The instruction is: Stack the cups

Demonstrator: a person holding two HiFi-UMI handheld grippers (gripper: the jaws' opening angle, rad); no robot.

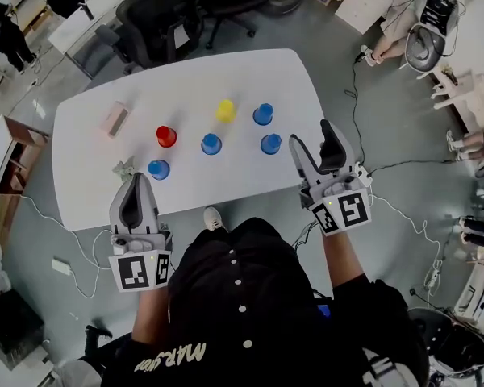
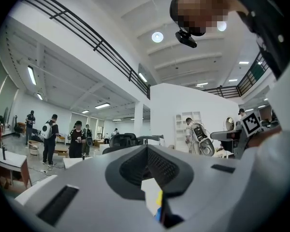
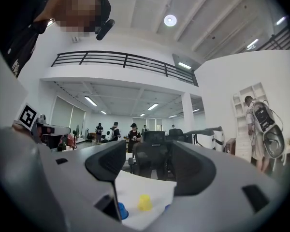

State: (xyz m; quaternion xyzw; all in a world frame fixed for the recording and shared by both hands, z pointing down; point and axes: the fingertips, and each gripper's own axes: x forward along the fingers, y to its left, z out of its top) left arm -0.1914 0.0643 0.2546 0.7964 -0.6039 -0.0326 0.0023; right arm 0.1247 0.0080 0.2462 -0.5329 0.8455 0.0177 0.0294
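1. White and rounded, the counter (image 1: 242,75) is seen in an open office; six small plastic cups (image 1: 211,143) are spread over it, none stacked.
2. The left gripper (image 1: 137,177) is seen over the counter's near edge, its jaws closed together on nothing; a blue plastic cup (image 1: 158,169) is found just ahead of it, a red plastic cup (image 1: 166,136) beyond.
3. The right gripper (image 1: 310,135) is seen wide open and empty; a second blue cup (image 1: 270,143) is placed just to its left, a yellow plastic cup (image 1: 225,110) farther ahead and left.
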